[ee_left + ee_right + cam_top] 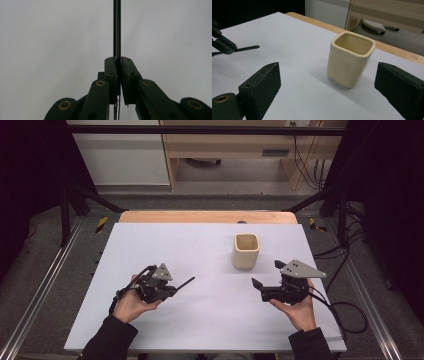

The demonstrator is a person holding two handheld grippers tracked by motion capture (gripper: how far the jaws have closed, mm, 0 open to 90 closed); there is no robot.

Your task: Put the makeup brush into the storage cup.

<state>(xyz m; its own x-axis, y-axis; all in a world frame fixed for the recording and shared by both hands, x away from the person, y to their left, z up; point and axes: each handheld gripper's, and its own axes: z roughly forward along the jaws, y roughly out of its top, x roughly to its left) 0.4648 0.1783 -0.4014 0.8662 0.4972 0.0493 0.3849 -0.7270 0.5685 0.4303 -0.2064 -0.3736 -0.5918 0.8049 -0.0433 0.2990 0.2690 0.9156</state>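
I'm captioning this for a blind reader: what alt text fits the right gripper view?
A cream square cup stands upright and empty on a white table, framed between the right gripper's open black jaws. At far left, the left gripper holds a thin black rod.

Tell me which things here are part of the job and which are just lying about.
In the job:
- thin black rod, clamped in the shut left gripper
- cream square cup, upright on the white table, apart from both grippers
- right gripper, open, facing the cup

Lying about:
- cables on the floor
- wooden shelving behind the table
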